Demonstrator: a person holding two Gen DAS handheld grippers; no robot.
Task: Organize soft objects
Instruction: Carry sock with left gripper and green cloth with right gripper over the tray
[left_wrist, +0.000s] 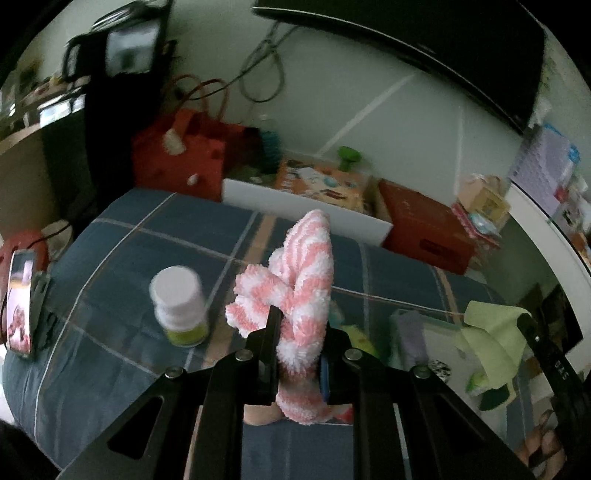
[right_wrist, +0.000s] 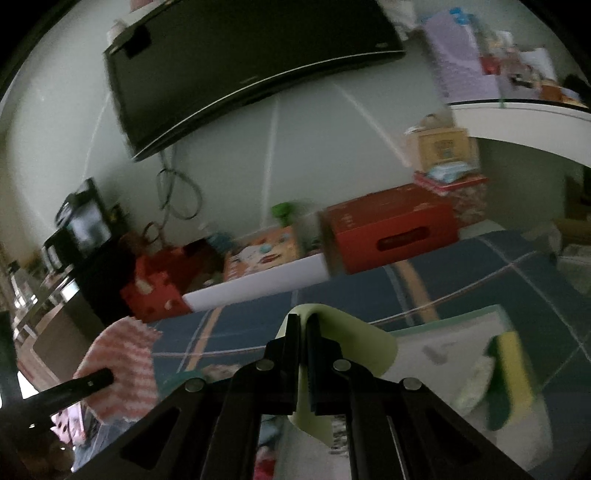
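Note:
My left gripper (left_wrist: 300, 325) is shut on a fluffy pink-and-white striped sock (left_wrist: 295, 284) and holds it above the blue plaid bedspread (left_wrist: 122, 266). The sock also shows at the left of the right wrist view (right_wrist: 125, 369). My right gripper (right_wrist: 303, 325) is shut on a pale green cloth (right_wrist: 354, 343), lifted over a light tray (right_wrist: 461, 332); the cloth and that gripper (left_wrist: 532, 328) show at the right of the left wrist view, cloth (left_wrist: 487, 332) hanging.
A white-capped bottle (left_wrist: 181, 306) stands on the bed left of the sock. A phone on a stand (left_wrist: 20, 299) is at the far left. A yellow-green sponge (right_wrist: 513, 373) lies in the tray. Red boxes (left_wrist: 424, 229) and a white board (left_wrist: 306, 210) line the bed's far edge.

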